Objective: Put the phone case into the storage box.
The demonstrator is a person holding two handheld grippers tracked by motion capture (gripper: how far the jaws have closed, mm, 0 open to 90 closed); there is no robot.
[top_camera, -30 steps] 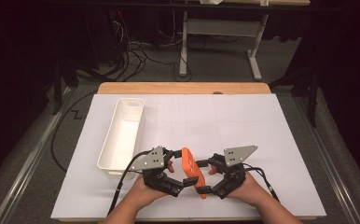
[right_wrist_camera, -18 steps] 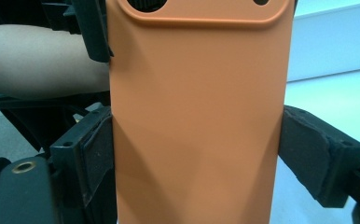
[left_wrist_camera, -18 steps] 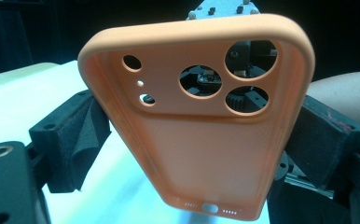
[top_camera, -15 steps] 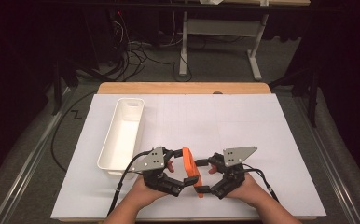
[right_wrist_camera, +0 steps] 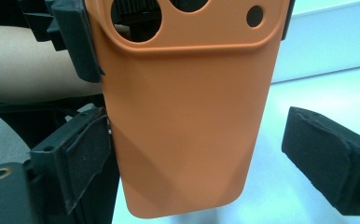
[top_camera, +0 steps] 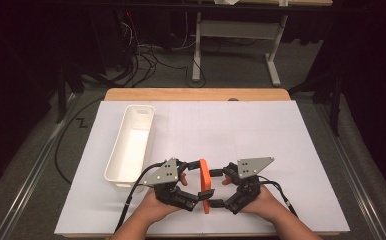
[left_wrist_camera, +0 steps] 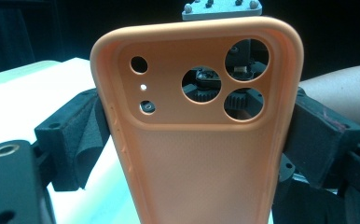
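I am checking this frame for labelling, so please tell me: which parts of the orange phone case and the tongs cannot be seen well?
1. Left gripper view: the bottom edge cuts off the lower end of the phone case.
2. Right gripper view: the top edge cuts through its camera holes.
3. High view: the left tongs and right tongs are too small to judge their grip.

phone case [top_camera: 204,182] is plain orange, paler peach inside. bin [top_camera: 131,146] at left is white, table cover [top_camera: 291,150] white too, gripper pads [right_wrist_camera: 327,161] black
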